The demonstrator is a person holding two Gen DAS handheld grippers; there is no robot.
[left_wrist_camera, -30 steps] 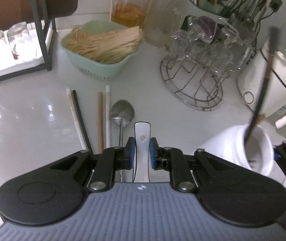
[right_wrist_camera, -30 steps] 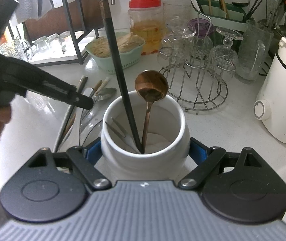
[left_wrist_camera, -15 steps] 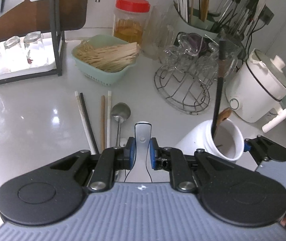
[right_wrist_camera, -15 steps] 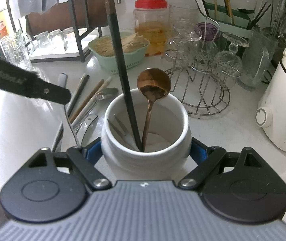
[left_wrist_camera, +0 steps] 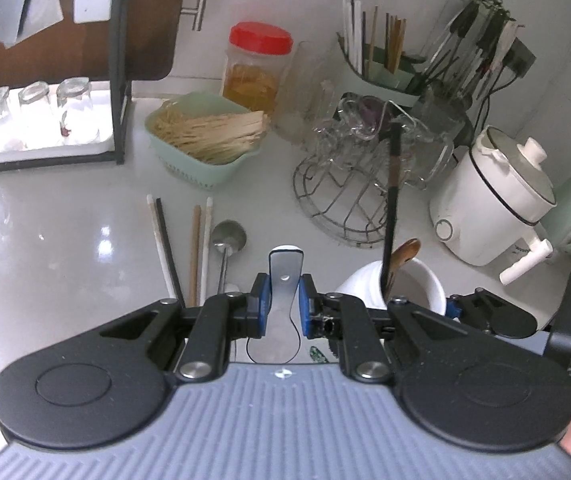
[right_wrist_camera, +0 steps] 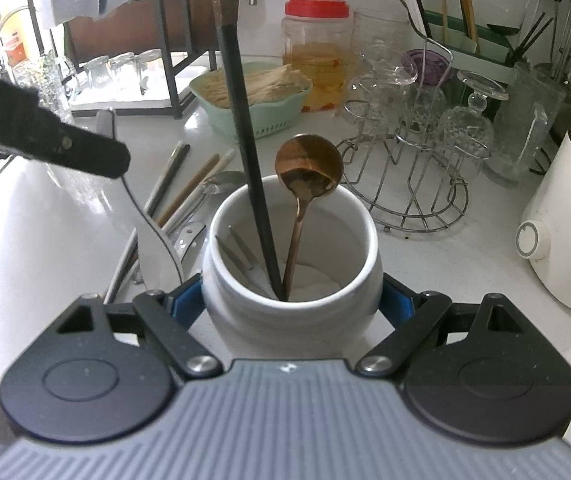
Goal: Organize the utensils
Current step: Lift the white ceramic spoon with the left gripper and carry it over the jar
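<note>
My left gripper (left_wrist_camera: 282,280) is shut on the handle of a flat steel spatula (left_wrist_camera: 284,268) and holds it raised above the counter. In the right wrist view the spatula's pale blade (right_wrist_camera: 157,252) hangs just left of the jar, below the left gripper's black finger (right_wrist_camera: 85,152). My right gripper (right_wrist_camera: 291,300) is shut on a white ceramic jar (right_wrist_camera: 289,312), its blue pads pressing both sides. A black chopstick (right_wrist_camera: 245,140), a copper spoon (right_wrist_camera: 307,168) and a small fork (right_wrist_camera: 237,252) stand inside the jar. Loose chopsticks (left_wrist_camera: 201,240) and a steel spoon (left_wrist_camera: 227,240) lie on the white counter.
A mint basket of wooden sticks (left_wrist_camera: 205,140), a red-lidded jar (left_wrist_camera: 257,68) and a wire rack of glasses (left_wrist_camera: 365,168) stand behind. A white cooker (left_wrist_camera: 493,200) sits at the right, a black-framed shelf with glasses (left_wrist_camera: 37,116) at the left, a cutlery drainer (left_wrist_camera: 385,64) at the back.
My left gripper has risen and drawn back with the spatula, so more of the counter shows. The right gripper and the jar have stayed put.
</note>
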